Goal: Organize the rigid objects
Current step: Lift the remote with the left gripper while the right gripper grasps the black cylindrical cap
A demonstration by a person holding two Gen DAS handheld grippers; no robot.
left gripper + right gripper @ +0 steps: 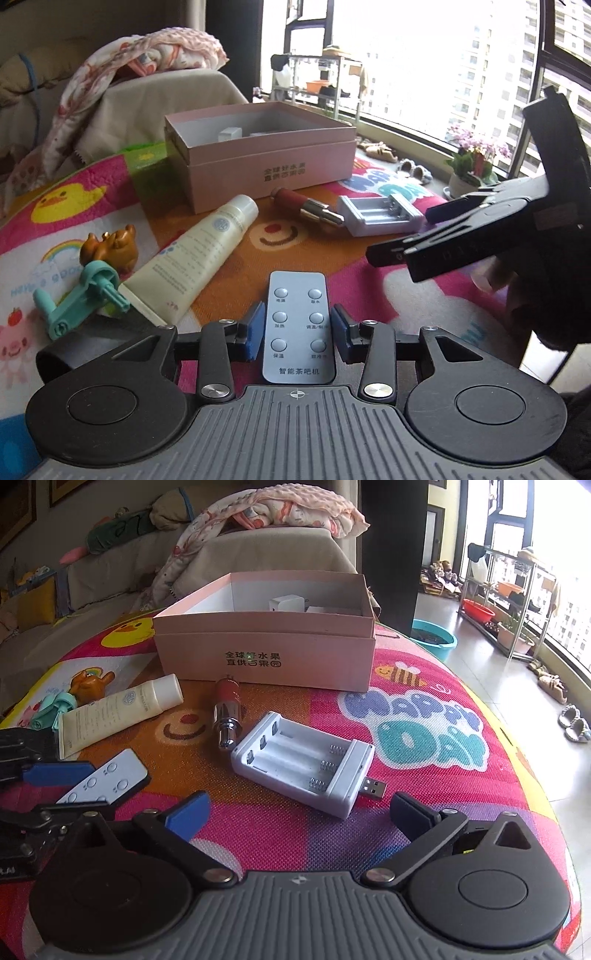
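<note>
The left gripper [298,330] fingers pinch the grey remote [297,326] between them. Only the right wrist view shows the right gripper [301,812] fingers spread wide, the white battery charger [304,762] just ahead.

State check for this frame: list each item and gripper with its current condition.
Left gripper: shut on remote.
Right gripper: open, empty.
Pink box: lid off, white items inside.
Battery charger: empty slots.
Lipstick: lying flat.
Cream tube: capped, lying flat.
</note>
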